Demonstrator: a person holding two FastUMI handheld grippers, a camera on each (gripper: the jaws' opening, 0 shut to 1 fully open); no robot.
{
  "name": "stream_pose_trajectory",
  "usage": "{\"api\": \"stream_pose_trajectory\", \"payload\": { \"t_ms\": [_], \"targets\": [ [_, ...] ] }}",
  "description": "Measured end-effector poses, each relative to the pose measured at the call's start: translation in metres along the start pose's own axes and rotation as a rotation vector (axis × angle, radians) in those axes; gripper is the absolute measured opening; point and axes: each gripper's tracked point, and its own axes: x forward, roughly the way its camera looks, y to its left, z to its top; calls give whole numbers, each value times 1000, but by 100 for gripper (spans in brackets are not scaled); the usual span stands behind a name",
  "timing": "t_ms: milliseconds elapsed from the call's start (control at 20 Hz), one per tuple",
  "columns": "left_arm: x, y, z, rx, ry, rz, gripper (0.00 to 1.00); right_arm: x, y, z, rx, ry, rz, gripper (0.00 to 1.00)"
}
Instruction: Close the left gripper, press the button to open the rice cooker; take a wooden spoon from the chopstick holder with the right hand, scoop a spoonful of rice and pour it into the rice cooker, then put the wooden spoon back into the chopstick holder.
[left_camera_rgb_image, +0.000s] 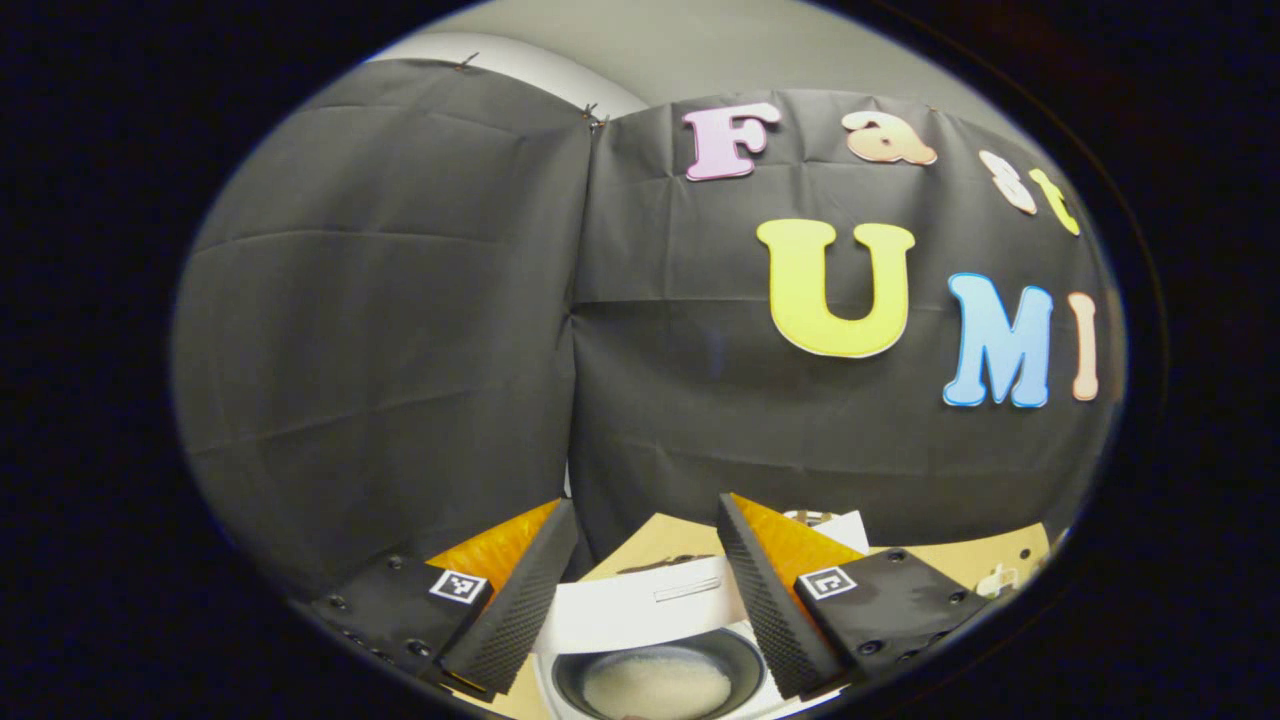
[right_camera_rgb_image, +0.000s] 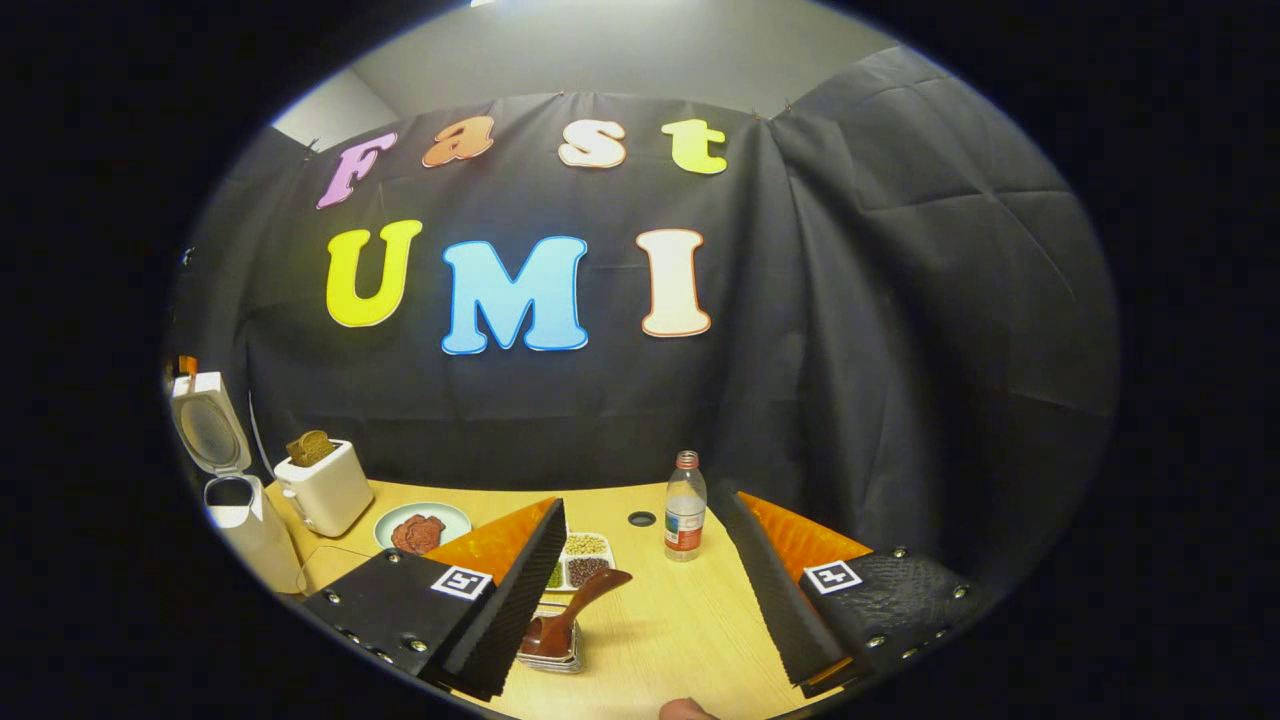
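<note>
Rice cooker (left_camera_rgb_image: 655, 640) lid's up, rice inside! Wooden spoon (right_camera_rgb_image: 570, 615) sits in its holder at six o'clock. Both grippers, left (left_camera_rgb_image: 640, 585) and right (right_camera_rgb_image: 650, 590), gape apart, holding nothing.

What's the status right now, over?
Both grippers open, left gripper, right gripper. Rice cooker open, rice inside. Wooden spoon in holder. Nothing blocking.
</note>
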Motion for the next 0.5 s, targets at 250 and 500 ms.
{"api": "stream_pose_trajectory", "payload": {
  "t_ms": [250,500],
  "targets": [
    [-34,-17,-38,-3,30,-30,98,5,11,3,-5,-9,40,98],
    [-60,-25,-78,-21,70,-60,94,7,19,-1,-19,1,71,98]
  ]
}}
